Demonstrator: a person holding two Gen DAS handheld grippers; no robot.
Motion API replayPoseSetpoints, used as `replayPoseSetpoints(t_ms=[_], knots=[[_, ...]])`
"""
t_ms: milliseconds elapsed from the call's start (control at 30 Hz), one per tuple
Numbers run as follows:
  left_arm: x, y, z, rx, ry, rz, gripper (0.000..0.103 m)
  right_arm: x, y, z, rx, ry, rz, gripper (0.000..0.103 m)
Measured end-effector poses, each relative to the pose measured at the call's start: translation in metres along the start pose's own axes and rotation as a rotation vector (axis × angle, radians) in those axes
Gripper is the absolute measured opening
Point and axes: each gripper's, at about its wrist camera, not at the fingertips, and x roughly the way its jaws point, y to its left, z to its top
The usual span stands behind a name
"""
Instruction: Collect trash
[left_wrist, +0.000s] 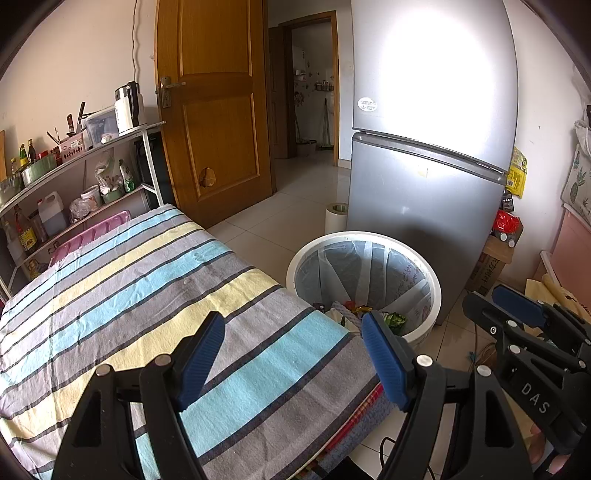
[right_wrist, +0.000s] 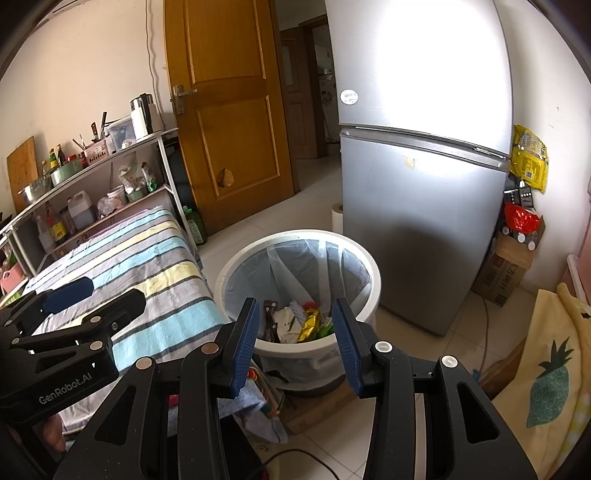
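A white round trash bin (left_wrist: 436, 291) with a clear liner stands on the floor between the striped table and the fridge; it also shows in the right wrist view (right_wrist: 373, 291). Several pieces of trash (right_wrist: 308, 323) lie in it, among them a gold wrapper and white paper. My left gripper (left_wrist: 293, 328) is open and empty above the table's near corner, left of the bin. My right gripper (right_wrist: 293, 314) is open and empty just above the bin's near rim. Each gripper shows in the other's view: the right one (left_wrist: 517, 306), the left one (right_wrist: 85, 291).
A table with a striped cloth (left_wrist: 147, 295) fills the left. A silver fridge (left_wrist: 424, 184) stands behind the bin. A shelf (left_wrist: 74, 158) with bottles and a kettle is at far left. A cardboard box (right_wrist: 502, 273) sits right of the fridge. A wooden door (left_wrist: 214, 110) stands open.
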Motion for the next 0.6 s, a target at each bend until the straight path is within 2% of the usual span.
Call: replayPoseSetpoints(t_ms=[600], knots=[[-0.0008, 0.0007, -0.0007, -0.003, 0.002, -0.001, 0.079, 0.0000, 0.0006, 0.0003, 0.001, 0.001, 0.004, 0.042]])
